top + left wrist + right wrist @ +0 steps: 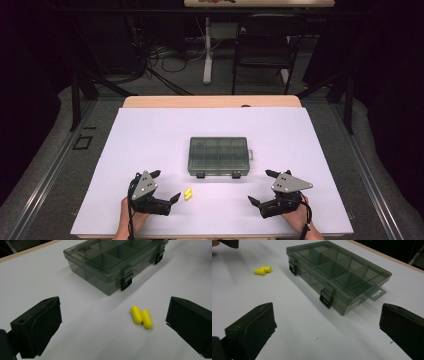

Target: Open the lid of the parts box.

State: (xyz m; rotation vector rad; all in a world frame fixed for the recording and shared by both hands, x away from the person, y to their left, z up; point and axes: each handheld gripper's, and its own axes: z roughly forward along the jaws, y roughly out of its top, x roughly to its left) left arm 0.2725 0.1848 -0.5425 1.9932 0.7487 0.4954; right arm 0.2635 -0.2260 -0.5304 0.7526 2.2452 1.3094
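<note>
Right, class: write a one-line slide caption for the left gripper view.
Open left claw faces two yellow earplugs lying before a closed, latched compartment box.

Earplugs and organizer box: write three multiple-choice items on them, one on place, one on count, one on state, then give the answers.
1. The yellow earplugs lie
A. inside the box
B. on the white table in front of the box
C. in a gripper

2. How many earplugs?
A. one
B. two
C. four

3. The lid of the organizer box is
A. shut
B. propped open
C. taken off

Answers: 1 B, they rest on the sheet near the left gripper; 2 B, the left gripper view shows two side by side; 3 A, the lid lies flat, both latches down.
</note>
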